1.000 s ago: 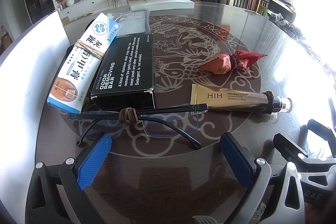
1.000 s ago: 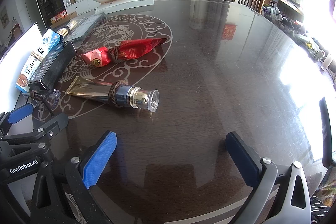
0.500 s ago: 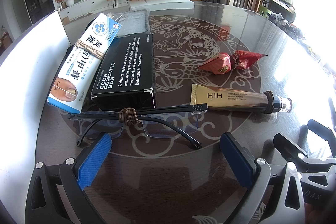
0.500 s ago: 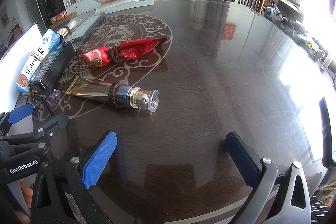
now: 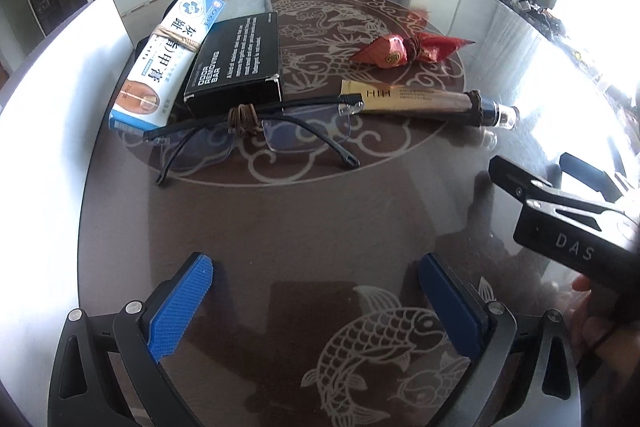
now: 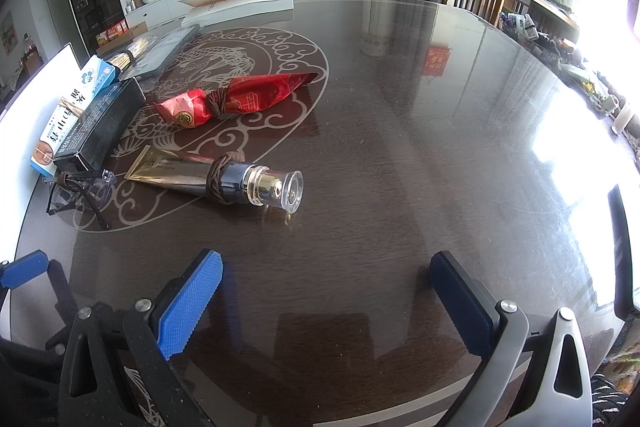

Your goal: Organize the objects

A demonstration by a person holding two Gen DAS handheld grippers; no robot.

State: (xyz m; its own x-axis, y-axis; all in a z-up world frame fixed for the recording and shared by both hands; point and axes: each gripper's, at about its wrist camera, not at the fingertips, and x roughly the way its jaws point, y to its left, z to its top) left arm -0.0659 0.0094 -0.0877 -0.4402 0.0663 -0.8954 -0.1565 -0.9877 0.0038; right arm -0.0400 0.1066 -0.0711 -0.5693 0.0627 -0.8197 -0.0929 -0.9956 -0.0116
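Dark glossy bench (image 5: 320,227) carries five things far from the claws: one white box (image 5: 168,63) at far left touching one black box (image 5: 240,63), one pair of glasses (image 5: 256,131) just in front, one gold tube (image 5: 420,101) and one red wrapper (image 5: 404,51) to the right. Left claw (image 5: 316,303) and right claw (image 6: 328,303) both hover spread wide, empty, above bare wood.

Readable print on the table's items
Black box (image 5: 236,61): "ODOR REMOVING BAR"; gold tube (image 5: 412,101): "HIH"; right gripper (image 5: 576,243) body: "DAS".
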